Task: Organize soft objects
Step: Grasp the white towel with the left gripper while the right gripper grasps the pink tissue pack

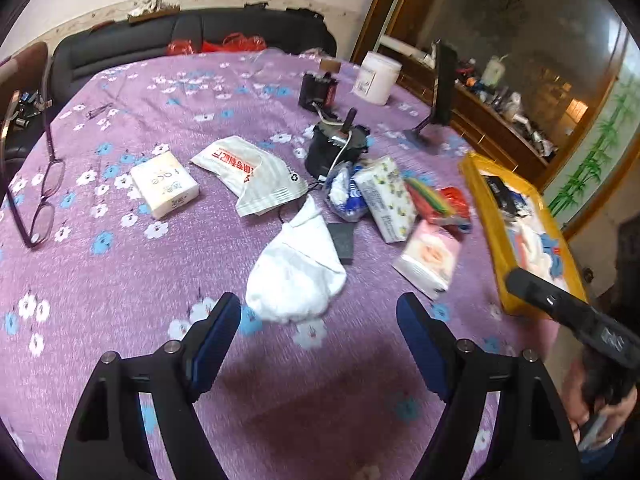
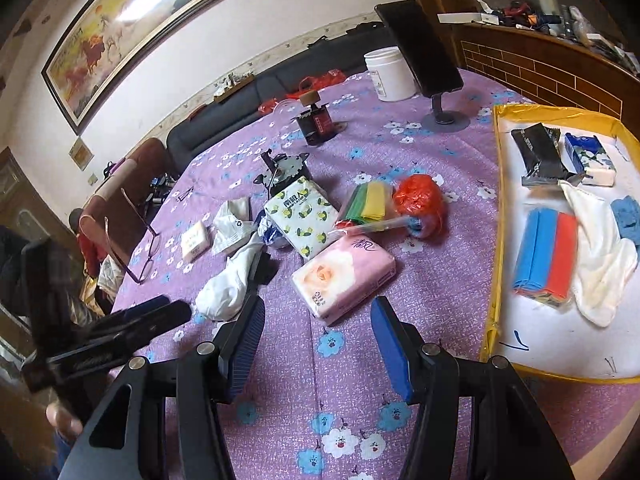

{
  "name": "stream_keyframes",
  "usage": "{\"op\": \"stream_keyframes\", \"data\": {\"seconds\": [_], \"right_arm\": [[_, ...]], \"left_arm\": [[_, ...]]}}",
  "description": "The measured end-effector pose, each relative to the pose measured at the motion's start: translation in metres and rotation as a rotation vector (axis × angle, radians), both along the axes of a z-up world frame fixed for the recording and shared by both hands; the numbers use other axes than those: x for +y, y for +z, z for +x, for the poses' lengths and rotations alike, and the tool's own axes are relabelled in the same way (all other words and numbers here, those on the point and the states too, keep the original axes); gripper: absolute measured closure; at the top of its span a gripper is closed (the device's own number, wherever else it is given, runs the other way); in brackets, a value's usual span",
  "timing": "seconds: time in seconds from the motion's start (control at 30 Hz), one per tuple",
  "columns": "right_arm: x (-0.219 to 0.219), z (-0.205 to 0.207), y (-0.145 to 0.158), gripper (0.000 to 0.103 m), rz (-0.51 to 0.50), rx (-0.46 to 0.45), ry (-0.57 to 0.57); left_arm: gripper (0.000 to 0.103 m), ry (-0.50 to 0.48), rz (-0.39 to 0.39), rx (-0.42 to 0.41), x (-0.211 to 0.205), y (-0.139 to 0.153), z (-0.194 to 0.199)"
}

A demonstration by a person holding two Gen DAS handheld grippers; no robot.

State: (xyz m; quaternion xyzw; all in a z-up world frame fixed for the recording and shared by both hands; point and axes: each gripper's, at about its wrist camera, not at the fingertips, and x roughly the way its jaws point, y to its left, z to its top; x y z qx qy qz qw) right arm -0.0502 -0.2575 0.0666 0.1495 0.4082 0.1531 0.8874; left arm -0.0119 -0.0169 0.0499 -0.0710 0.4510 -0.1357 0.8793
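A white sock [image 1: 294, 276] lies on the purple flowered tablecloth [image 1: 120, 280], just ahead of my open, empty left gripper [image 1: 320, 332]; it also shows in the right wrist view [image 2: 226, 284]. A pink tissue pack [image 2: 344, 276] lies just ahead of my open, empty right gripper [image 2: 318, 340]. Behind it lie a lemon-print tissue pack [image 2: 304, 216], coloured cloths [image 2: 370, 200] and a red bag [image 2: 420, 196]. The yellow-rimmed tray [image 2: 490, 320] at the right holds a white sock [image 2: 600, 264], a blue-red cloth pack [image 2: 546, 256], a black packet and a blue tissue pack.
Glasses [image 1: 42, 196], a white soap box [image 1: 164, 184], a face-mask packet [image 1: 256, 176], a black motor part [image 1: 334, 148], a white tub [image 1: 378, 78] and a phone on a stand [image 2: 424, 52] are on the table. A sofa stands behind; a cabinet is at the right.
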Motion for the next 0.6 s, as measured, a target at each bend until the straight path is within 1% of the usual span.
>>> {"op": "stream_keyframes", "data": {"seconds": [0.03,0.1,0.13,0.17,0.2,0.23,0.3,0.33,0.4,0.43,0.53,0.6], "right_arm": [[-0.001,0.0,-0.001,0.044,0.001,0.001,-0.004],[-0.003,0.001,-0.003,0.044,0.004,0.005,-0.011],[-0.005,0.001,-0.003,0.044,0.008,0.009,-0.013],[-0.006,0.002,-0.004,0.044,0.007,0.012,-0.016],[-0.006,0.002,-0.005,0.043,0.005,0.015,-0.017],[-0.006,0.002,-0.005,0.043,0.002,0.017,-0.015],[-0.006,0.004,-0.007,0.043,-0.006,0.022,-0.013],[-0.005,0.005,-0.008,0.043,-0.013,0.025,-0.012],[-0.002,0.008,-0.011,0.043,-0.027,0.033,-0.007],[0.0,0.011,-0.012,0.043,-0.037,0.038,-0.004],[0.008,0.018,-0.017,0.043,-0.057,0.049,0.003],[0.014,0.023,-0.02,0.043,-0.082,0.058,0.002]], "left_arm": [[0.018,-0.004,0.029,0.019,-0.004,-0.004,0.006],[0.017,-0.034,0.091,0.066,-0.014,-0.015,0.021],[0.017,-0.034,0.12,0.08,-0.018,-0.02,0.026],[0.017,-0.031,0.152,0.081,-0.021,-0.024,0.03],[0.017,-0.031,0.184,0.063,-0.025,-0.027,0.033],[0.02,-0.032,0.199,0.053,-0.028,-0.029,0.034],[0.041,-0.035,0.21,0.045,-0.029,-0.032,0.036],[0.055,-0.035,0.206,0.044,-0.029,-0.033,0.037],[0.064,-0.017,0.196,0.03,-0.025,-0.034,0.038],[0.072,-0.011,0.187,0.026,-0.022,-0.034,0.038],[0.084,-0.003,0.118,-0.003,-0.012,-0.026,0.035],[0.084,0.002,0.091,-0.042,-0.009,-0.017,0.031]]}}
